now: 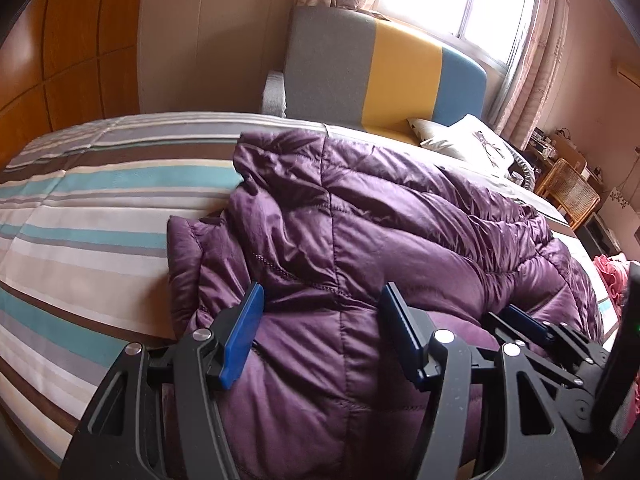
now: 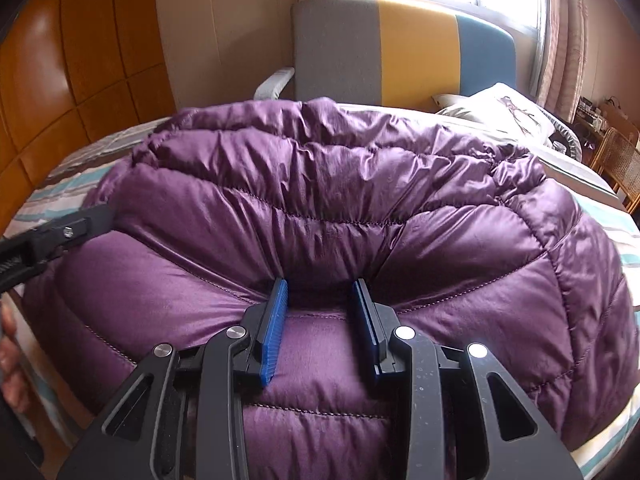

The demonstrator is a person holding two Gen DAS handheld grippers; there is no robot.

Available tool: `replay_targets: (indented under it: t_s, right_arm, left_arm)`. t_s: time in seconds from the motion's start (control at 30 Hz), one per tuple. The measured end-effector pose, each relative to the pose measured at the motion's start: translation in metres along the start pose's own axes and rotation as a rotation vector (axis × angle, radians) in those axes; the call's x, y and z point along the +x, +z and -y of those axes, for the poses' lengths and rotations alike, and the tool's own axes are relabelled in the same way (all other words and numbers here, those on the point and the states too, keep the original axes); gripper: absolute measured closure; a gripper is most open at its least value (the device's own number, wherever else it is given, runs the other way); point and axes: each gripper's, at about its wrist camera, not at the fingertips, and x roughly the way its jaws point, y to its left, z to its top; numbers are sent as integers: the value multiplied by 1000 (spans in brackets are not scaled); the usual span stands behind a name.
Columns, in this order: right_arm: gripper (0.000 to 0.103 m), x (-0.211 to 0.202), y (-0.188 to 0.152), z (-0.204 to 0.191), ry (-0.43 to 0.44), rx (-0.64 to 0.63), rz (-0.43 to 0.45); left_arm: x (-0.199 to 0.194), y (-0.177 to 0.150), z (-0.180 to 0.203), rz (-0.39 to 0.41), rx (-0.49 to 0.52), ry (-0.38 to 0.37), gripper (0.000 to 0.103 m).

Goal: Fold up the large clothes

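Left wrist view: purple quilted coat (image 1: 360, 232) bunched on striped bedspread (image 1: 80, 208), lying along bed's right side, near edge toward camera. Left gripper (image 1: 320, 312) over coat's near edge, jaws fairly wide, puffy fabric bulging up between blue pads (image 1: 242, 336); pads touching fabric, squeeze not clear. Right gripper (image 1: 524, 320) just beside it at lower right, also on coat.

Right wrist view: coat (image 2: 320, 184) filling most of frame, bedspread (image 2: 44, 196) showing at left and right edges. Right gripper (image 2: 320, 304) jaws narrow, pinching fold of coat, fabric puckered toward pads (image 2: 276, 320). Left gripper (image 2: 60, 232) at left edge, resting on coat. Headboard (image 2: 400, 52) and pillow (image 2: 500, 112) at far end of bed.
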Motion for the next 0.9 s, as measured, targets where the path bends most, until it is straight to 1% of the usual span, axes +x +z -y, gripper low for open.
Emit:
replay_targets:
  t_s: [0.13, 0.23, 0.33, 0.43, 0.47, 0.6, 0.67, 0.7, 0.77, 0.83, 0.9]
  right_arm:
    - [69, 0, 0, 1, 3, 23, -2]
    - [69, -1, 2, 2, 7, 41, -3]
    - [69, -7, 6, 4, 12, 43, 2]
    - [69, -11, 10, 6, 22, 42, 9]
    - [69, -13, 11, 6, 25, 45, 12]
    - [69, -29, 15, 8, 34, 52, 40]
    - [69, -37, 15, 8, 32, 45, 55]
    - [69, -40, 14, 9, 31, 47, 57]
    - [70, -42, 12, 10, 19, 46, 50]
    - [76, -41, 8, 11, 15, 40, 39]
    - [76, -39, 6, 12, 10, 36, 32]
  left_arm:
    - [-11, 1, -15, 11, -45, -57, 44]
    - [-23, 1, -40, 20, -127, -99, 45]
    - [-25, -1, -66, 12, -185, -97, 47]
    - [-17, -6, -94, -37, -257, -101, 47]
    - [-14, -9, -101, -50, -268, -118, 47]
    - [-6, -15, -110, -77, -295, -170, 47]
    - [-2, -19, -115, -79, -334, -235, 45]
    - [0, -19, -117, -83, -348, -245, 43]
    - [7, -22, -119, -94, -381, -301, 41]
    - [12, -25, -121, -94, -415, -329, 40]
    - [18, -26, -122, -105, -446, -354, 38]
